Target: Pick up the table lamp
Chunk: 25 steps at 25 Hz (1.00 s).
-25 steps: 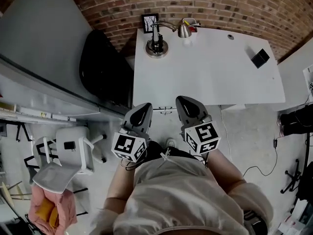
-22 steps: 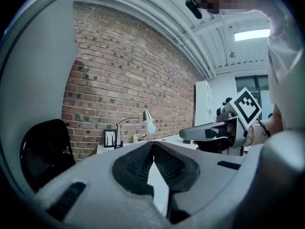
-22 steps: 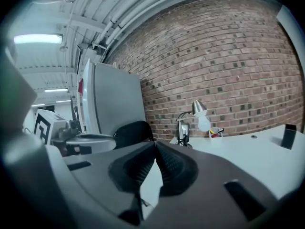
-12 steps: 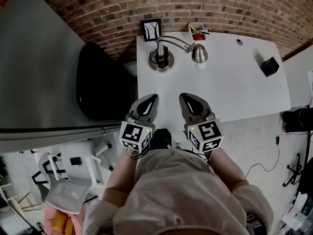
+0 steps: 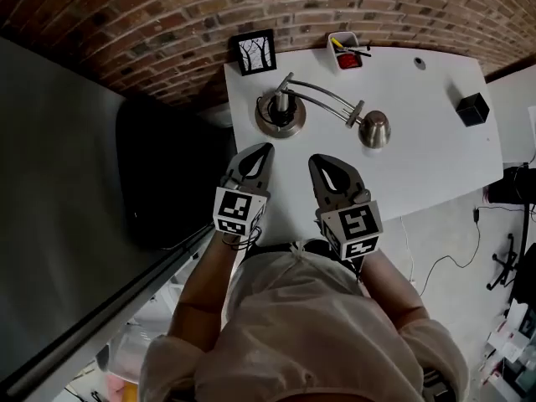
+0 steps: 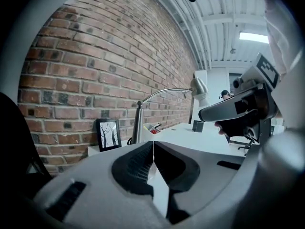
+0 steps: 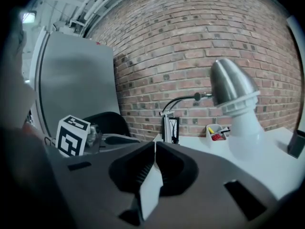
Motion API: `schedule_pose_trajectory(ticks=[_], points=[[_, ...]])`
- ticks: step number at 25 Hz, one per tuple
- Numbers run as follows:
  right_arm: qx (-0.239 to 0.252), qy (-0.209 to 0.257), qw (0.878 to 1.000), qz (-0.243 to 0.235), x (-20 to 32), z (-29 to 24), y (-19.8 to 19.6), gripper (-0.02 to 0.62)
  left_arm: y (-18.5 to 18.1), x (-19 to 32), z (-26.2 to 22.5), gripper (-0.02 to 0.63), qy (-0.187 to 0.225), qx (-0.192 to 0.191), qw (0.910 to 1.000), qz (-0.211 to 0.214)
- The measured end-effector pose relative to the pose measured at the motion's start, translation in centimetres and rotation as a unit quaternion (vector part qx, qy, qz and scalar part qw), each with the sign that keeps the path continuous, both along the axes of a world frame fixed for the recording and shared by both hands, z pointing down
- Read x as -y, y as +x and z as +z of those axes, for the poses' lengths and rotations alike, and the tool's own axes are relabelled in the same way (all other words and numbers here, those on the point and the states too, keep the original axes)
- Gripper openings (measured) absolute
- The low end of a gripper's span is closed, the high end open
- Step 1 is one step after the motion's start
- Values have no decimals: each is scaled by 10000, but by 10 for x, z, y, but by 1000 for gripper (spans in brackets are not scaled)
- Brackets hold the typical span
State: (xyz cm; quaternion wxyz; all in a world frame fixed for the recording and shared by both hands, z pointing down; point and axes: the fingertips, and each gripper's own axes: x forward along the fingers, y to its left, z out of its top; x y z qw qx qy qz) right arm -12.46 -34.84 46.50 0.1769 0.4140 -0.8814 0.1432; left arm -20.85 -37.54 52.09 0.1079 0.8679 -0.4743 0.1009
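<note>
The table lamp stands on the white table [image 5: 419,166]: a round metal base [image 5: 280,115], a bent double arm, and a silver head [image 5: 374,129] hanging low to the right. My left gripper [image 5: 261,149] is shut and empty, just in front of the base. My right gripper [image 5: 318,159] is also shut and empty, in front of the arm and left of the head. In the left gripper view the lamp's post [image 6: 138,123] rises ahead of the shut left gripper [image 6: 153,144]. From the right gripper [image 7: 155,147] the lamp head [image 7: 233,92] looms close at upper right.
A small framed picture [image 5: 257,51] and a pen holder [image 5: 346,51] stand at the table's back edge against the brick wall. A black cube [image 5: 473,108] sits at the far right. A black chair [image 5: 159,174] and a grey panel lie left of the table.
Both grippers have advanced from in front of the table to over its near part, close to the lamp. Both stayed shut. The lamp has not moved.
</note>
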Motion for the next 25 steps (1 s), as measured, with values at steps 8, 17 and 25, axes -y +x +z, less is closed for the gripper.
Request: schedule_pose_trajectory(ticks=[8, 17, 25], points=[[-94, -210, 9997, 121, 29, 22, -18, 29, 4, 69, 53, 297, -523, -218, 9977, 362], [-240, -447, 9982, 332, 42, 46, -17, 29, 19, 119, 76, 424, -204, -57, 9975, 676], [-265, -438, 9981, 328, 54, 41, -19, 29, 36, 142, 102, 423, -379, 161, 9941, 1007]])
